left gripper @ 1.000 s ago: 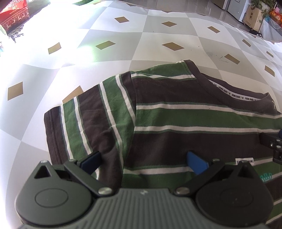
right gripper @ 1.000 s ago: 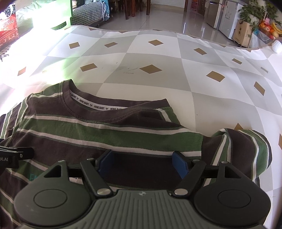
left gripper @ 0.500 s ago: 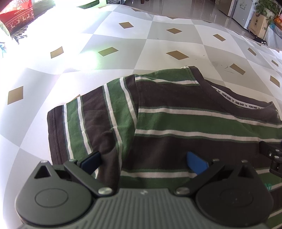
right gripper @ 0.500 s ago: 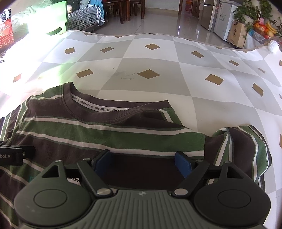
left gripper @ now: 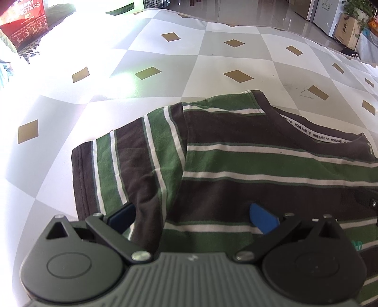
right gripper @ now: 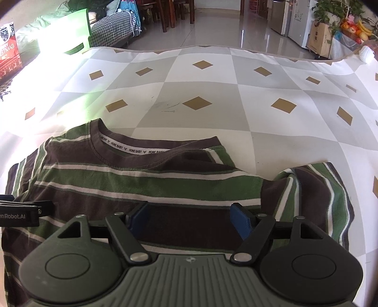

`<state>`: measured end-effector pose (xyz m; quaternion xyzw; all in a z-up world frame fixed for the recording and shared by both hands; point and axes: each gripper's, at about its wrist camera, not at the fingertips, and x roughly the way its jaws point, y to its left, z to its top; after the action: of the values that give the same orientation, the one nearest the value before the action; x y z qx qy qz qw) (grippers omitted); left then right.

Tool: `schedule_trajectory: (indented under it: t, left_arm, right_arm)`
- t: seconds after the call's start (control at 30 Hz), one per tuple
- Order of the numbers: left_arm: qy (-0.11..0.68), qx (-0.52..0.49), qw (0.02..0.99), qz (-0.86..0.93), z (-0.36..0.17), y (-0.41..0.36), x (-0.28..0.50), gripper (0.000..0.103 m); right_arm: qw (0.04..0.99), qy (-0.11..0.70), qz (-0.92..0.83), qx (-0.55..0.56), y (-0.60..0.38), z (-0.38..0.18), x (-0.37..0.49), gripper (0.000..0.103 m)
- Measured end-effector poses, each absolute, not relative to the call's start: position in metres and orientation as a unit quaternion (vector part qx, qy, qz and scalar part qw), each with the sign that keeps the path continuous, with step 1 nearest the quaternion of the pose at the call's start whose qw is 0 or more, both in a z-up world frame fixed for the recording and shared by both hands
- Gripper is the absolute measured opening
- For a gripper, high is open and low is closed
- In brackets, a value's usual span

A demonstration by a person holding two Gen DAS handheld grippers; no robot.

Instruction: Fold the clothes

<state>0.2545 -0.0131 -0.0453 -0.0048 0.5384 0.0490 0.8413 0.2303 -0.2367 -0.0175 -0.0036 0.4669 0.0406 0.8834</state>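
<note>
A brown, green and white striped T-shirt [left gripper: 259, 160] lies flat, front up, on the checkered cloth, collar [right gripper: 132, 148] away from me. My left gripper [left gripper: 191, 216] hovers open above the chest beside the spread left sleeve [left gripper: 118, 170], nothing pinched. Over the right chest, my right gripper [right gripper: 190, 217] has its jaws apart and closing; the shirt lies under them, the blue pads [right gripper: 241, 219] pressing nothing. The right sleeve [right gripper: 314, 196] sits bunched up at the shirt's edge. Each gripper's tip shows at the edge of the other's view.
The grey and white cloth with tan diamonds [right gripper: 196, 104] stretches far beyond the shirt. A red Christmas bag [left gripper: 26, 23] stands at the back left. Chairs, a fridge [right gripper: 295, 21] and a cardboard box stand past the cloth's far edge.
Both hands have stayed almost where they were above the shirt. The right jaws widened a little, then narrowed again. The shirt has not shifted.
</note>
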Motion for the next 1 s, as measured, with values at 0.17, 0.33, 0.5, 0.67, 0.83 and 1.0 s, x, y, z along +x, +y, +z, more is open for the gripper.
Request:
schedule_trajectory:
  t: [0.17,0.33,0.5,0.67,0.83,1.0]
  left_arm:
    - [0.53,0.006,0.847,0.034,-0.035,-0.025,0.244,0.103]
    - [0.529,0.032,0.848,0.01,-0.032,-0.044,0.231,0.103]
    - [0.531,0.055,0.845,-0.013,-0.033,-0.062,0.219,0.103]
    - [0.537,0.074,0.84,-0.03,-0.039,-0.078,0.21,0.103]
    - [0.541,0.096,0.834,-0.042,-0.048,-0.087,0.205,0.103]
    - [0.542,0.087,0.835,-0.044,-0.049,-0.084,0.206,0.103]
  right_arm:
    - [0.889,0.458,0.018,0.002,-0.267,0.001,0.218,0.071]
    - [0.883,0.469,0.002,-0.001,-0.295,0.005,0.206,0.062]
    - [0.879,0.476,-0.016,-0.007,-0.322,0.001,0.196,0.057]
    - [0.876,0.479,-0.054,0.004,-0.347,-0.007,0.196,0.057]
    - [0.868,0.49,-0.074,-0.007,-0.358,-0.019,0.201,0.057]
    - [0.867,0.493,-0.066,-0.016,-0.362,-0.024,0.2,0.057]
